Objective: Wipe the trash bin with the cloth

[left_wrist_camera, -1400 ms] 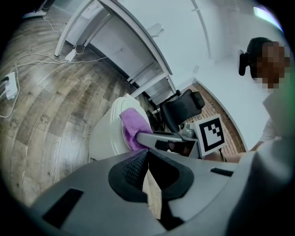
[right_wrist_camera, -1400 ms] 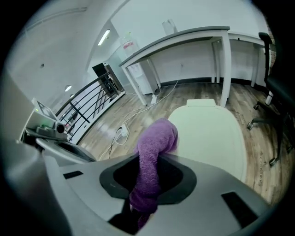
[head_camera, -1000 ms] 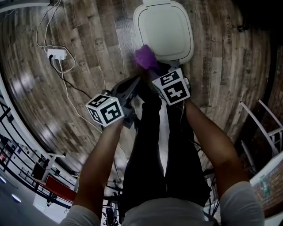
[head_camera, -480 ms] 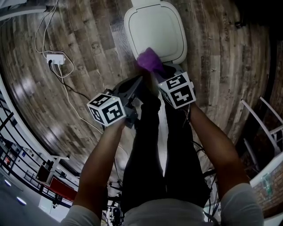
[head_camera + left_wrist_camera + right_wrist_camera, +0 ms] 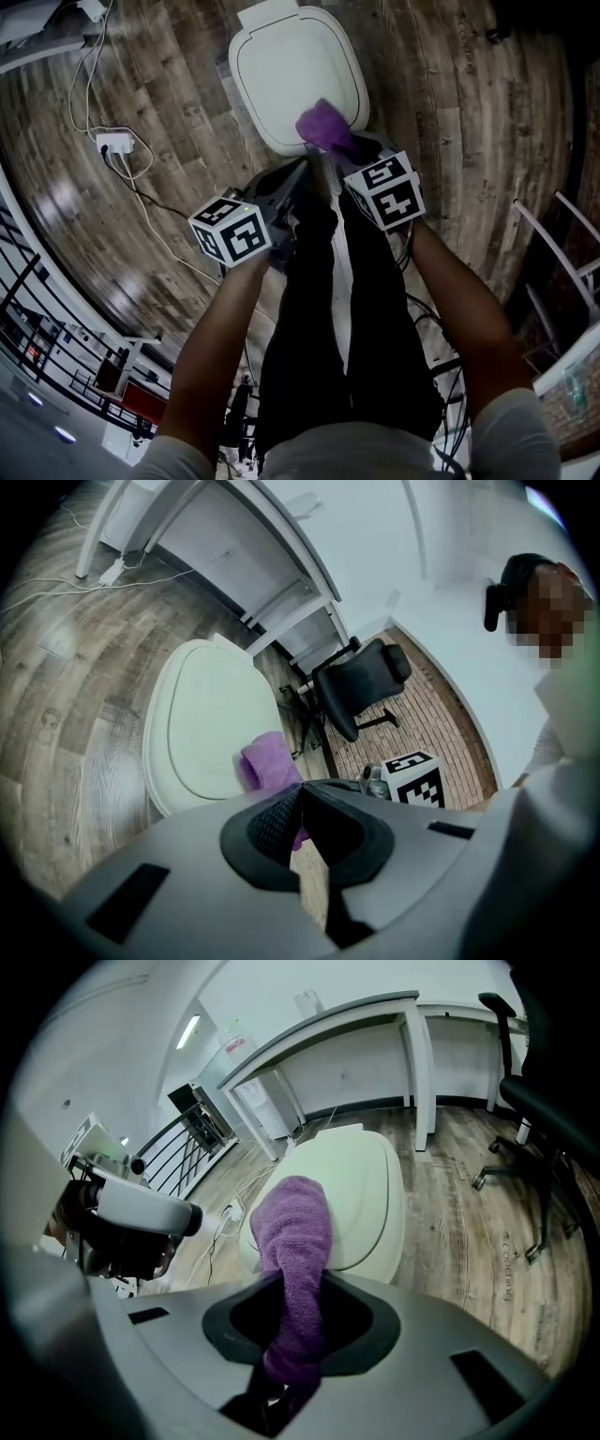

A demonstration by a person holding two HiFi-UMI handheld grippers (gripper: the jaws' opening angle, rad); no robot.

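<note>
left gripper (image 5: pixel 294 178): jaws pressed together, empty, just beside bin | white plastic trash bin (image 5: pixel 281 75): lid shut | purple terry cloth (image 5: pixel 322 125): on lid's near edge, pinched in right gripper (image 5: pixel 349 150) | risk: light pressure lets cloth bunch, skipping patches

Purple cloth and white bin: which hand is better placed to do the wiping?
Right. The right gripper is shut on the purple cloth, whose free end hangs over the near edge of the trash bin lid. The left gripper is shut and empty, beside it.
</note>
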